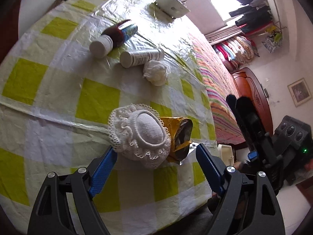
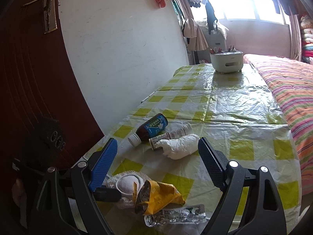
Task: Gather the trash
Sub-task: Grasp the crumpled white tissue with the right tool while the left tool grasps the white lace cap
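Both claws, left claw (image 1: 154, 156) and right claw (image 2: 157, 146), are held wide apart with nothing gripped, while the torn yellow wrapper (image 2: 156, 197) at the worktop's (image 2: 225, 101) near edge is partly hidden behind a lace-trimmed white cover (image 1: 144, 131).

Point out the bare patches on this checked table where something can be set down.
Free: the wide stretch between the crumpled white tissue and the white organiser box. Crowded: the near edge, with the lace-trimmed white cap, yellow snack wrapper and foil blister pack.
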{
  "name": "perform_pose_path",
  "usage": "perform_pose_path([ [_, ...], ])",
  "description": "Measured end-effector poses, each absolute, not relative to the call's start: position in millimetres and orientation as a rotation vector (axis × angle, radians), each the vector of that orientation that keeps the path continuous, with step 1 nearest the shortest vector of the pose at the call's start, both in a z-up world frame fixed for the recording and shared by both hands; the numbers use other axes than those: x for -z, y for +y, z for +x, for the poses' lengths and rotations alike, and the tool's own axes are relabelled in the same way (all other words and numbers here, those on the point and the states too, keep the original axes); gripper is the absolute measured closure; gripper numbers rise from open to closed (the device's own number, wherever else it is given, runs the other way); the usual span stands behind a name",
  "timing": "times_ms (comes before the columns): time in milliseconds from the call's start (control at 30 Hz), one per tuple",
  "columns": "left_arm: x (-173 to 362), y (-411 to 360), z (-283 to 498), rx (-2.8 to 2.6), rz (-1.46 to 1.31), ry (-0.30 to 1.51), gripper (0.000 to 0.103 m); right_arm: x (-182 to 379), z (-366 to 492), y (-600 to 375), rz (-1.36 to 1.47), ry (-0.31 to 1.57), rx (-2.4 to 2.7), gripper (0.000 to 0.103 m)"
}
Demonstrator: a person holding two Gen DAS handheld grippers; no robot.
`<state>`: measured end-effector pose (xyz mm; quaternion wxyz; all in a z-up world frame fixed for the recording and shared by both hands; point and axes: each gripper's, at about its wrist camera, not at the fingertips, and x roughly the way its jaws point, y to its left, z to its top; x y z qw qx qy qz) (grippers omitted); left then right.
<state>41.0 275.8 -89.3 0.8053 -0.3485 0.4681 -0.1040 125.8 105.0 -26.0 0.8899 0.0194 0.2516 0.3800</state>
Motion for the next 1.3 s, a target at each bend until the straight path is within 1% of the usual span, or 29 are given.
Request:
perform_pose_path([
  [200,98.2,270.4,48.2,0.201,-0.762,1.037,0.023,39.0,156.2,115.3,0.041,0.622,-0.801,0.02],
  [467,96.2,272.3,49.7,0.157,-0.765,0.994,0.023,65.5,192.2,148.3,-0.09,0.742,-0.838,0.02],
  [733,100.6,268.9,60.7,0.182,-0.775,1.026,0.023,79.0,232.7,160.4,-0.153,0.829,-0.819,0.02],
  [967,100.6,264.5,65.2,0.18,-0.759,1.033,0.023,94.0,246.5,176.7,-0.189,0.89,-0.825,0.021],
  [1000,100.9,264.4,65.9,0.18,-0.76,1.033,0.023,95.0,247.3,177.3,-0.19,0.898,-0.828,0.033],
  [1033,101.2,264.3,66.7,0.18,-0.763,1.035,0.023,97.7,247.9,178.1,-0.194,0.917,-0.823,0.058],
  [1067,101.2,263.5,67.5,0.182,-0.765,1.039,0.023,99.7,248.5,178.4,-0.196,0.927,-0.82,0.06],
  [1133,101.1,262.6,68.9,0.181,-0.765,1.039,0.023,100.0,247.6,177.1,-0.202,0.923,-0.811,0.07],
  [1300,103.0,264.8,70.1,0.179,-0.771,1.034,0.023,81.7,239.8,157.7,-0.148,0.865,-0.806,0.072],
])
